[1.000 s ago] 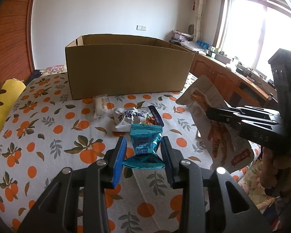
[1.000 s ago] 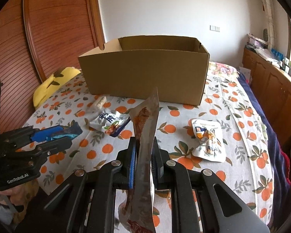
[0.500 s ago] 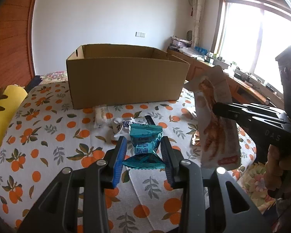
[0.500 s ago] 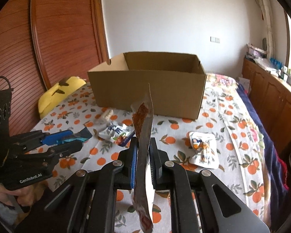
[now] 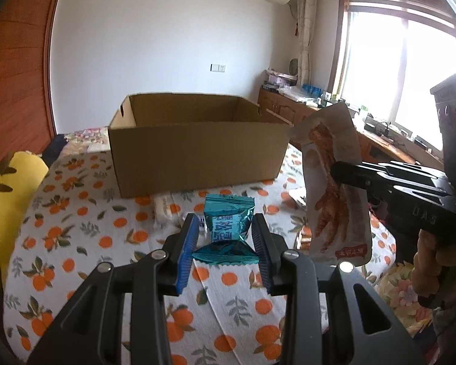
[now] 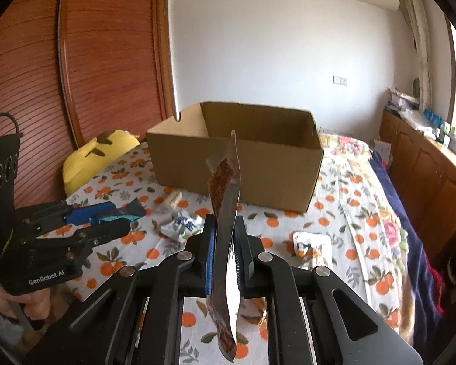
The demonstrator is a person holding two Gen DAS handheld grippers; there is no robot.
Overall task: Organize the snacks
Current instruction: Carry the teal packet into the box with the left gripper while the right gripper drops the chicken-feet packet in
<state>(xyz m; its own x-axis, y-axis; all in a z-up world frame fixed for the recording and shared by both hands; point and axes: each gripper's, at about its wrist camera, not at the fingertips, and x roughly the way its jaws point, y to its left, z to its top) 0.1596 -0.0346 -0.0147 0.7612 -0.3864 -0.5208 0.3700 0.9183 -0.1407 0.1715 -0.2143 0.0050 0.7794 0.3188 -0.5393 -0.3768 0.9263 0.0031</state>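
The left gripper point(image 5: 225, 234) jaws are holding a teal snack packet point(image 5: 228, 220), and the right gripper point(image 6: 225, 237) jaws are clamping a chicken-feet pouch point(image 6: 225, 200), both above the bed point(image 5: 76, 213), before the open cardboard box point(image 5: 197, 158).

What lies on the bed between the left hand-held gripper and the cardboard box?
In the left wrist view, between the left hand-held gripper holding a teal packet and the cardboard box, a small white snack lies on orange-print cloth.
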